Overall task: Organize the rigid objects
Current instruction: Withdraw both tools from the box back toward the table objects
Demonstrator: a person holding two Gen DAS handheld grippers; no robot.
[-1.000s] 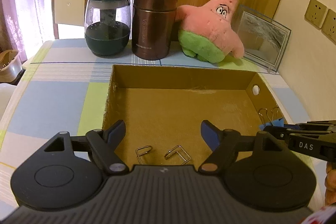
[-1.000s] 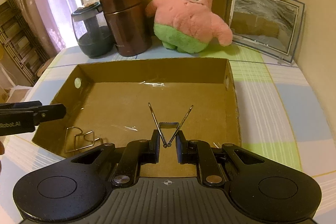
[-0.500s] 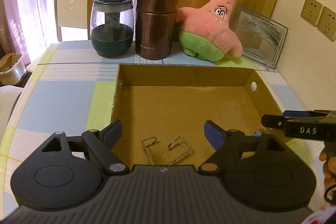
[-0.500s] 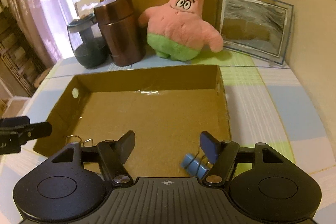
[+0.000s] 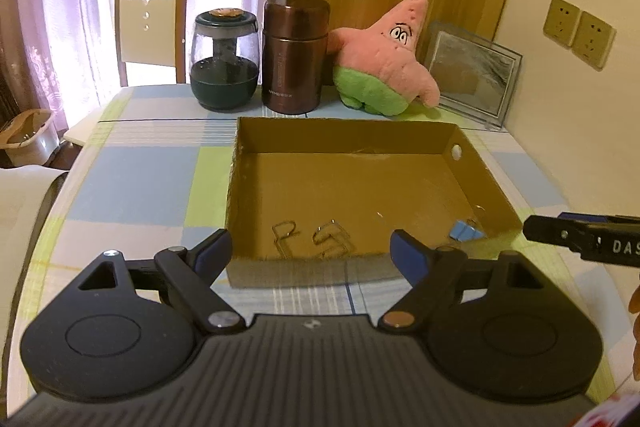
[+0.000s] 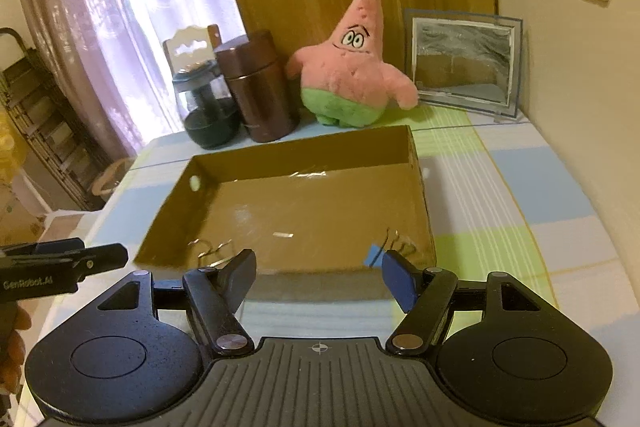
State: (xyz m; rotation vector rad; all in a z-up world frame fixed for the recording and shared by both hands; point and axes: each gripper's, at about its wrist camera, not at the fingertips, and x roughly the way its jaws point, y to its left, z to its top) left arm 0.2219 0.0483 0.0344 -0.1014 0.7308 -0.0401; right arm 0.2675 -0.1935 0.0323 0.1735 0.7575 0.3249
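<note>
From your left wrist, your left gripper [image 5: 311,247] hangs over the near edge of the cardboard box [image 5: 344,137] with its jaws spread wide and nothing between them. Inside the box, a blue binder clip [image 5: 464,230] lies in the near right corner, and wire clip handles [image 5: 330,237] lie near the front wall towards the left. Your right gripper [image 5: 580,239] pokes in from the right, beside the box. Beyond the box on the bench [image 5: 136,179] stand a glass jar [image 5: 224,61], a brown flask [image 5: 294,55], a pink plush star [image 5: 384,59] and a picture frame [image 5: 472,75].

From your right wrist, your right gripper [image 6: 319,277] has its jaws spread, holding nothing. The blue binder clip [image 6: 374,254] sits in the box [image 6: 304,149] just beyond the right finger [image 6: 400,281]. Your left gripper [image 6: 60,263] shows at the left edge.
</note>
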